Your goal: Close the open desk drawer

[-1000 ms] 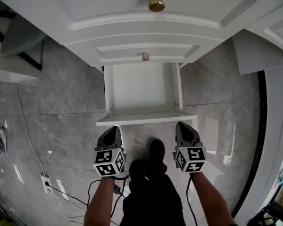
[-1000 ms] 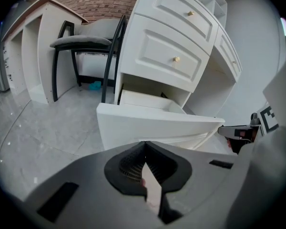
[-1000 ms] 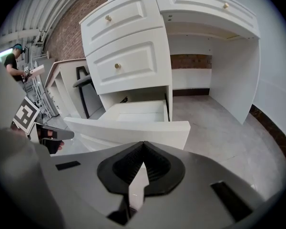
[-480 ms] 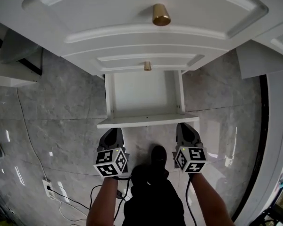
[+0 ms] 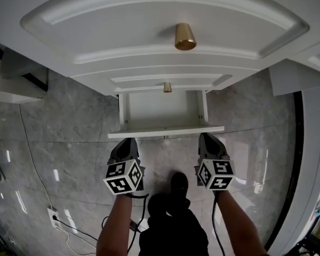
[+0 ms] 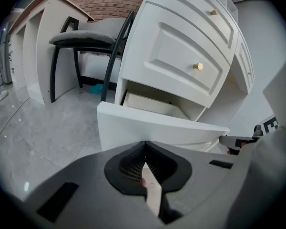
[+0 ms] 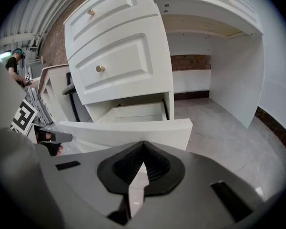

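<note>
Now I am holding both claws closed tight and empty. My left claw (image 5: 129, 143) and right claw (image 5: 207, 138) are sitting just before the front panel of the pulled-out drawer (image 5: 165, 132), one near each end. Bare floor (image 5: 69, 127) is lying either side. Only the left gripper view is showing a chair (image 6: 86, 37) leftward; only the right gripper view is showing the desk's knee recess (image 7: 214, 66) rightward.

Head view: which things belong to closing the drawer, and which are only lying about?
For the job: open drawer, left tool, right tool.
Lying about: chair, power strip, upper drawers.
</note>
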The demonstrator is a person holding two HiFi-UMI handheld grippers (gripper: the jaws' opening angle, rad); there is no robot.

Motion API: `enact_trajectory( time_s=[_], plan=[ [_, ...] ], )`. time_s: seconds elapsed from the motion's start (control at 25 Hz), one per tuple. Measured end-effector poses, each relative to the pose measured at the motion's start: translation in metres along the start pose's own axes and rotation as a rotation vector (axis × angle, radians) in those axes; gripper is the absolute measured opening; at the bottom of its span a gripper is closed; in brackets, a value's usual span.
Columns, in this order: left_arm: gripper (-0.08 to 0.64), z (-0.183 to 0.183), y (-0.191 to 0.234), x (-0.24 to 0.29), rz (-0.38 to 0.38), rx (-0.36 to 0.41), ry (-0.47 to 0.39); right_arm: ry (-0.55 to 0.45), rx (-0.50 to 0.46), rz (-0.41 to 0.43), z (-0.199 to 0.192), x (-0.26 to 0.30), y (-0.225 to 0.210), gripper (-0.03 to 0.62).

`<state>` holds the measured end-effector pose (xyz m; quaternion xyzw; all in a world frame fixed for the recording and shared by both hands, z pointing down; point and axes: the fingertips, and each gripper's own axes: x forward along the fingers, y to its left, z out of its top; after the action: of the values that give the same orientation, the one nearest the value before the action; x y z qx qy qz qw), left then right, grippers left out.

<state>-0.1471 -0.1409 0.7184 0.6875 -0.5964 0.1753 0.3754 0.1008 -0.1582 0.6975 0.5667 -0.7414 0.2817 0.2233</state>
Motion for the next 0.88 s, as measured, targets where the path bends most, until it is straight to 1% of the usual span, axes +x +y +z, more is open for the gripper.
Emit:
enact_trajectory(
  time_s=[0.12,0.28,0.44,0.68,0.88],
  plan=[
    [0.009,0.010,0.001,0.009,0.005,-0.005,-0.001,-0.001,-0.009,0.006,0.009,0.010,-0.002,0.005],
    [0.009,0.020,0.002,0.019,0.008,0.007,-0.008,-0.004,-0.018,0.018,0.018,0.021,-0.004,0.005],
    [0.009,0.031,0.003,0.030,0.006,0.001,-0.011,-0.014,-0.008,0.009,0.028,0.032,-0.006,0.005],
    [0.009,0.053,0.006,0.048,0.013,0.019,-0.022,-0.028,-0.002,0.001,0.047,0.054,-0.010,0.005],
    [0.009,0.070,0.007,0.064,0.018,0.039,-0.034,-0.037,-0.034,0.012,0.064,0.070,-0.009,0.005]
  ],
)
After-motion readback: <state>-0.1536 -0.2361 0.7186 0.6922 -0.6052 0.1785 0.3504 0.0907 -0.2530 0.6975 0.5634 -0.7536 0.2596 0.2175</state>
